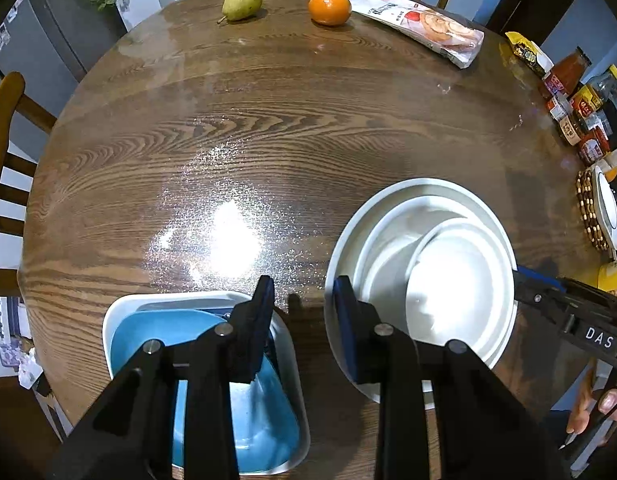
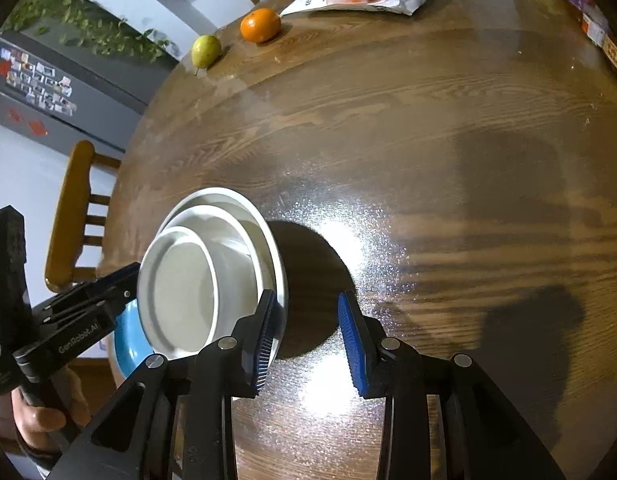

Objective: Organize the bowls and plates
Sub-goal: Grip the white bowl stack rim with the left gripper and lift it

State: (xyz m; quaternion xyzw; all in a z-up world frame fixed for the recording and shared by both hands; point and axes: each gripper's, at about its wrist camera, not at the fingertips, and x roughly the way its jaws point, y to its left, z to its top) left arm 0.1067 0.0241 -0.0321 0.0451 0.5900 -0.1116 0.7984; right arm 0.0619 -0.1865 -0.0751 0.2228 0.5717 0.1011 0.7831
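Nested white bowls (image 1: 424, 276) upright, mouths upward, on round wooden table (image 1: 268, 128). Left gripper (image 1: 304, 292) open, empty, over bare tabletop. Right gripper (image 2: 306, 302) open, empty beside stack.

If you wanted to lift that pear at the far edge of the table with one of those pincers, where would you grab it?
Probably across the pear's fat belly, coming down from above. It lies on its side with the stem end pointing left in the left wrist view, so the widest part is exposed; the orange sits well clear.

Three bowls (image 1: 448, 276) are nested at the table's (image 1: 268, 120) five o'clock, with a dish-filled tray (image 1: 288, 360) beside them at seven. A pear (image 1: 241, 1), orange (image 1: 329, 8) and packet (image 1: 420, 26) are lined up from twelve toward one.
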